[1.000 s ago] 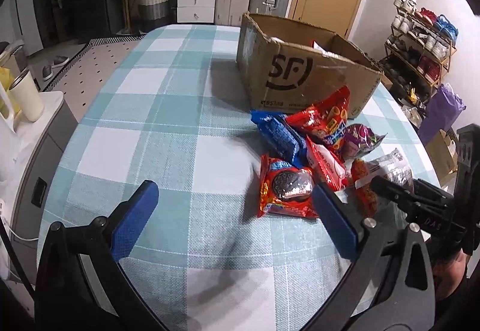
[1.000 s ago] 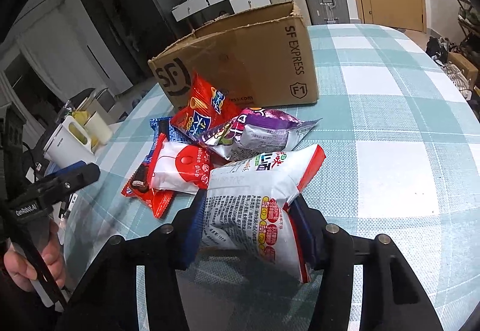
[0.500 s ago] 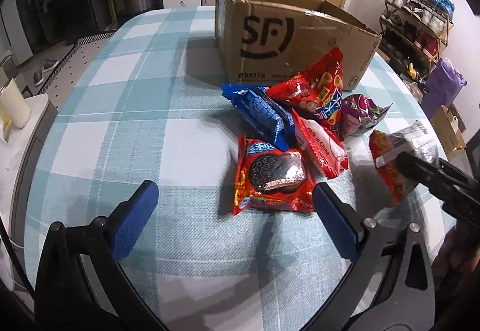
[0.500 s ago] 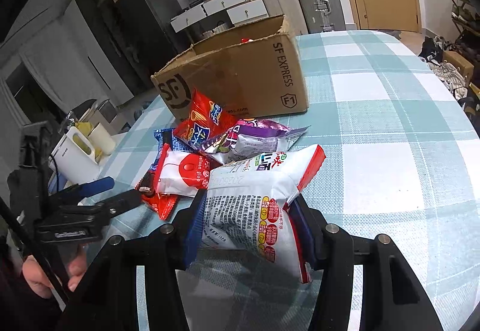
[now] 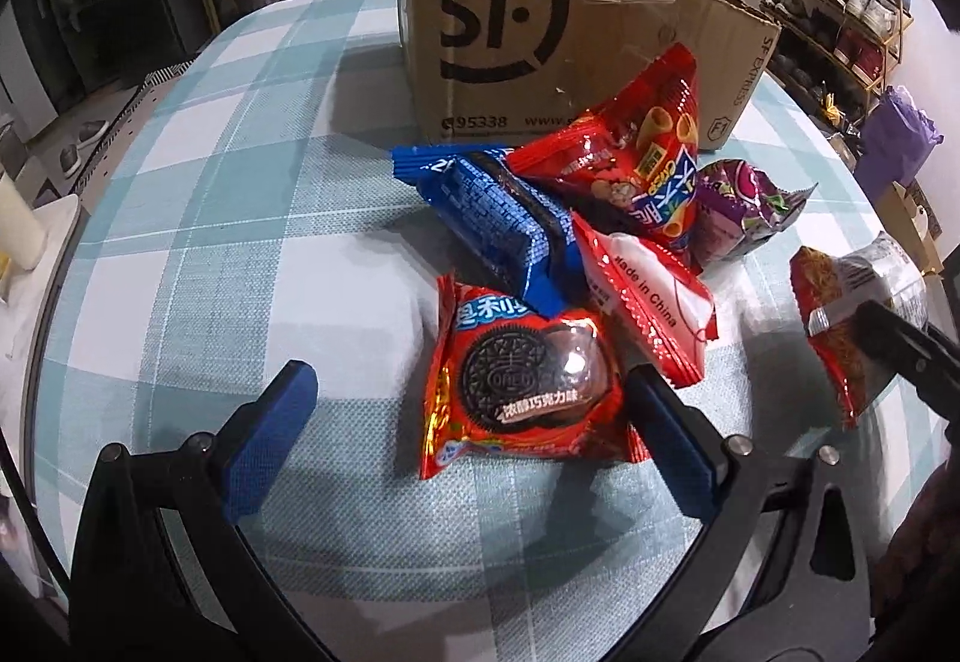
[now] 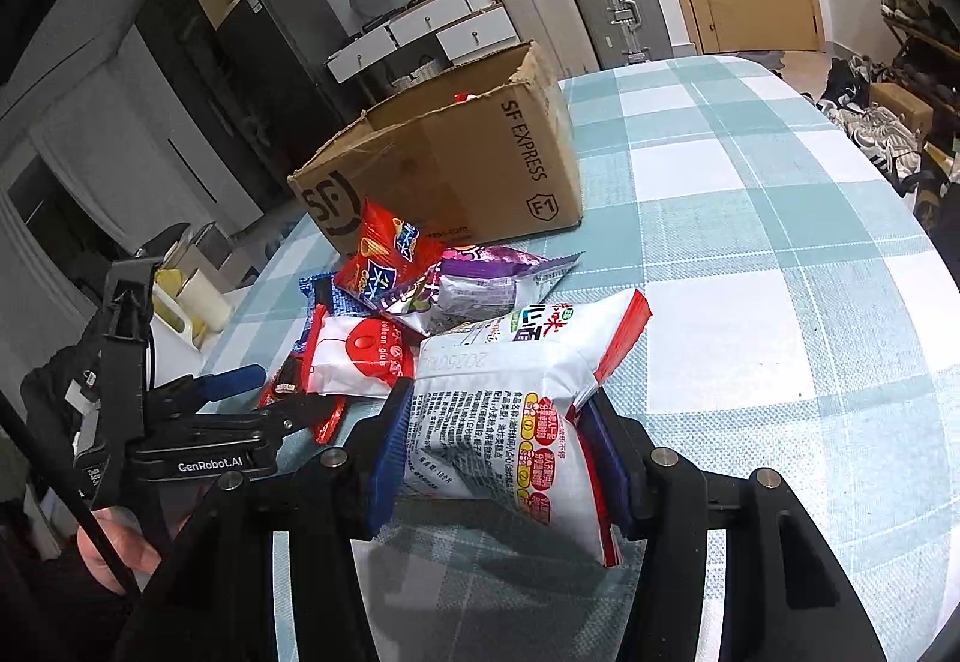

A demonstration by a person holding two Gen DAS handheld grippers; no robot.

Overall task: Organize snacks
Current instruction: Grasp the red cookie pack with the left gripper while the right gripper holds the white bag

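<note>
Blue-tipped left gripper point(image 5: 462, 434) has dropped, wide open, over the Oreo pack point(image 5: 522, 386); right gripper point(image 6: 495, 458) pinches the white snack bag point(image 6: 510, 410).

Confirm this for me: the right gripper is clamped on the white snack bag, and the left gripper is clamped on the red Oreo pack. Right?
Only half right. The right gripper is clamped on the white snack bag. The left gripper is not clamped on the red Oreo pack: the left wrist view shows its jaws wide open, with the pack lying on the checked tablecloth between them.

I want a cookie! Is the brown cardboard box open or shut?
Open: the brown cardboard box has no lid across its top, and its inside wall shows.
</note>
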